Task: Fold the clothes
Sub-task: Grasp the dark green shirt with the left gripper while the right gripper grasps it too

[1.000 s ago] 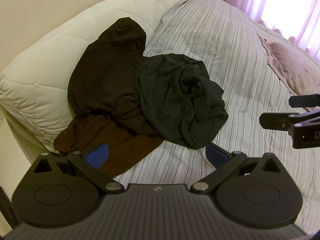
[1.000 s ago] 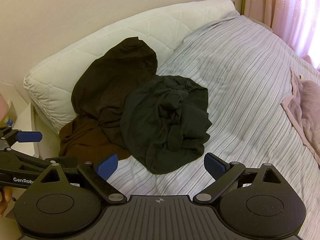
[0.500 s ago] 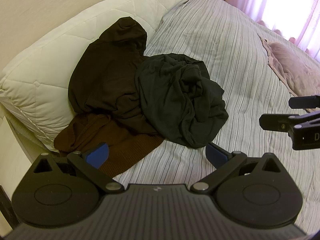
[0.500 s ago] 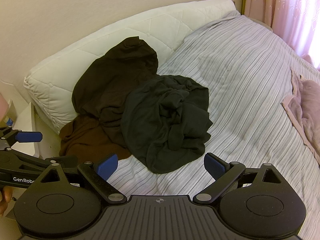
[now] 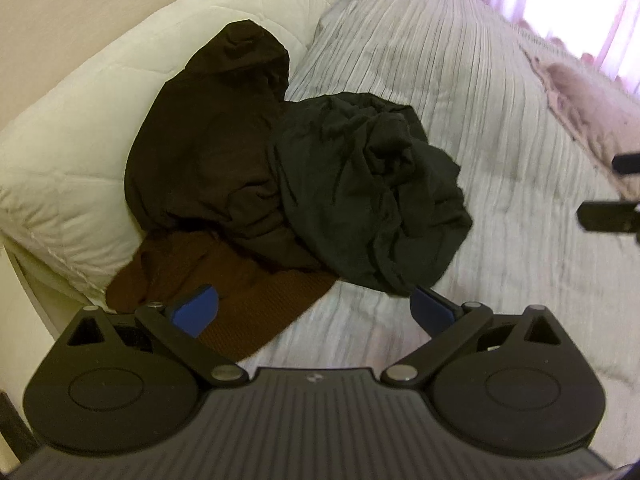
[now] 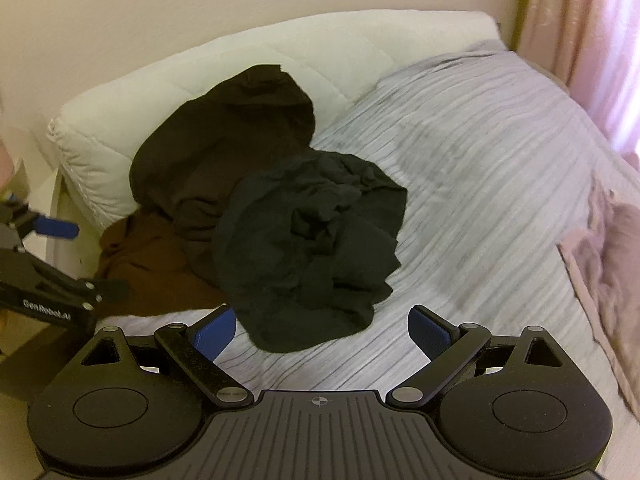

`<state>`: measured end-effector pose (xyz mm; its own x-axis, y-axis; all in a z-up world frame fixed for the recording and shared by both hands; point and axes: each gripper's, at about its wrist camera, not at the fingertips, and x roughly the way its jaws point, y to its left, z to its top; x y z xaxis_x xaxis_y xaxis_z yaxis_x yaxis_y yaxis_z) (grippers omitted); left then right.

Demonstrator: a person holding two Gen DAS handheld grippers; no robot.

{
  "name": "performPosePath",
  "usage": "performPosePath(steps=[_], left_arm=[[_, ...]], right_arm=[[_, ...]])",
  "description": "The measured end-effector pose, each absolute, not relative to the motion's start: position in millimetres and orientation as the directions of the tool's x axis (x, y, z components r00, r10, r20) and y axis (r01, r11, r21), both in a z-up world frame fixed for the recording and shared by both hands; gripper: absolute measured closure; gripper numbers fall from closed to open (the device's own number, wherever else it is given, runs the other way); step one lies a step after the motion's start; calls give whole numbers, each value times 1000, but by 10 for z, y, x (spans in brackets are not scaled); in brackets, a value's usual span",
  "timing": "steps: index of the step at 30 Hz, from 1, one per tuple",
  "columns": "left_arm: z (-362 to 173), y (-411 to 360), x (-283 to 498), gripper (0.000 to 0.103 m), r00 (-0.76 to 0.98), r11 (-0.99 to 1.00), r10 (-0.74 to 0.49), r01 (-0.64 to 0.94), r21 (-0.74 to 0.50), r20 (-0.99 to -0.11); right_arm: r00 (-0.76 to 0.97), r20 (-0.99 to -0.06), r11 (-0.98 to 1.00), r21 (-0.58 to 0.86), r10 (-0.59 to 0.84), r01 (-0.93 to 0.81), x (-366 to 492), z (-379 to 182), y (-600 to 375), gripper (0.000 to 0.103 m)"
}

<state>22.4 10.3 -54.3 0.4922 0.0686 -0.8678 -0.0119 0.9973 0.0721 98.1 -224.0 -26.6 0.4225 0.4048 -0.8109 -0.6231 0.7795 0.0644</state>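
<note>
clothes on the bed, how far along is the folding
Nothing looks done: the black garment lies crumpled, overlapping the dark brown garment, which leans on the white pillow. A lighter brown garment is bunched beneath them. Nothing is in hand: the left gripper and right gripper both have open, empty jaws just short of the pile. All the folding is left.

A bed (image 6: 500, 168) with a striped sheet sits by a plain wall (image 6: 200, 8). A white pillow (image 5: 72, 152) lies on it. Pink curtains (image 6: 592, 40) glow with light.
</note>
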Motion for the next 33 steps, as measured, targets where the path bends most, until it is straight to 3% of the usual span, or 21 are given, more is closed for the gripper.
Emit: performPosePath(steps=[7,15,21,22,23,25,26,27,28,31,32,33], left_arm=[[-671,105,571,4,496,982,114,72,172,-861],[-1231,243,1356,5,507,930,52,290,226,-861],[-1658,439,1968,7,509,912,-13,358,198,-860],[-1701,447,2015,10,506,913,-19,361,192,-863],[-1744,454,2060,13,502,913,-24,364,186,-865],[-1830,467,2149,30,494,913,-36,370,173,-869],[-1873,474,2194,31,490,913,-41,372,166,-871],[-1916,480,2239,31,486,913,-47,375,160,-873],[-1958,487,2283,31,481,913,-53,378,153,-875],[-2087,507,2417,33,469,913,-69,386,133,-880],[-2130,513,2462,36,465,913,-75,388,127,-882],[-2173,520,2507,46,461,913,-81,391,120,-884]], right_arm=[[403,-826,728,14,395,-685,1527,-666,-1898,8],[390,-837,703,-8,385,-711,2203,-1202,-1359,8],[378,-847,719,7,374,-695,2663,-1689,-1013,9],[372,-851,724,13,370,-690,2719,-1770,-983,16],[359,-857,729,27,369,-684,2768,-1841,-967,33],[357,-856,744,45,373,-667,2810,-1884,-970,40],[359,-855,751,53,374,-658,2826,-1898,-973,54],[360,-853,756,59,377,-652,2822,-1878,-991,76],[361,-852,760,65,380,-646,2809,-1845,-1015,84],[368,-845,774,82,388,-628,2757,-1719,-1104,92],[375,-841,781,86,390,-619,2724,-1647,-1152,93],[385,-834,790,94,395,-606,2682,-1558,-1220,93]])
